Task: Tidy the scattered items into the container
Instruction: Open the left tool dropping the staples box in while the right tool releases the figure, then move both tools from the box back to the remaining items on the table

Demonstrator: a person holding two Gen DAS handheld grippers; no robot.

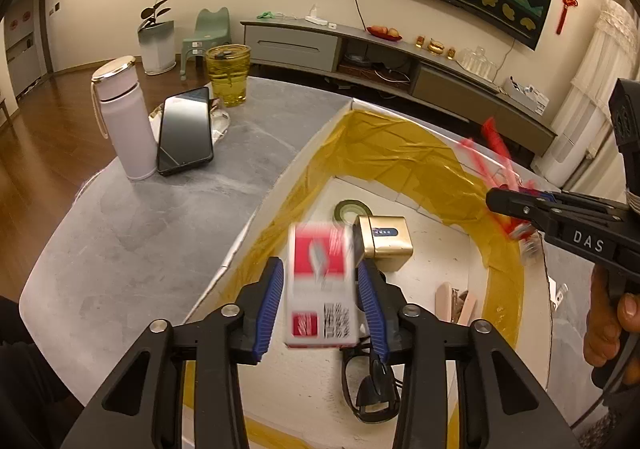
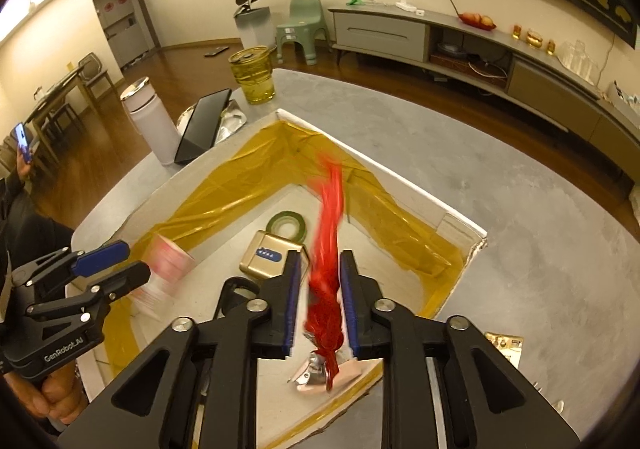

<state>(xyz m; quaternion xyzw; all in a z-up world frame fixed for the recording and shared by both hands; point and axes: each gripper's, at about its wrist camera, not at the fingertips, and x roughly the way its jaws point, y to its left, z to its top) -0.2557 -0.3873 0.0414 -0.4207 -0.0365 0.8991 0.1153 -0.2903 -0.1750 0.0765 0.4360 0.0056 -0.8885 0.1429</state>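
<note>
**Left wrist view**
- Left gripper (image 1: 320, 289): jaws spread apart. A blurred red-and-white box (image 1: 320, 285) sits between the blue pads (image 1: 270, 305), with gaps visible on both sides. Whether the pads touch it cannot be told.
- Container (image 1: 280, 185): white box with yellow tape lining, on the grey table (image 1: 160, 217), occupying centre to 3 o'clock.
- Inside the container: green tape roll (image 1: 347, 209) and gold case (image 1: 386, 241) at centre, black glasses (image 1: 372, 389) at 6 o'clock, pink stapler (image 1: 456, 301) at 4 o'clock.
- Right gripper (image 1: 494, 199) at 3 o'clock, beside a blurred red tassel (image 1: 494, 139).
- At 10 o'clock on the table: white flask (image 1: 124, 117), black phone (image 1: 185, 129), yellow glass cup (image 1: 228, 75).

**Right wrist view**
- Right gripper (image 2: 320, 301): jaws narrowly parted. The red tassel (image 2: 328, 241) runs between the pads; contact cannot be told.
- Container (image 2: 400, 173) at centre; tape roll (image 2: 289, 225) and gold case (image 2: 269, 257) lie inside.
- Left gripper (image 2: 132, 261) at 9 o'clock, with the blurred box (image 2: 166, 269) at its tips above the container.
</note>
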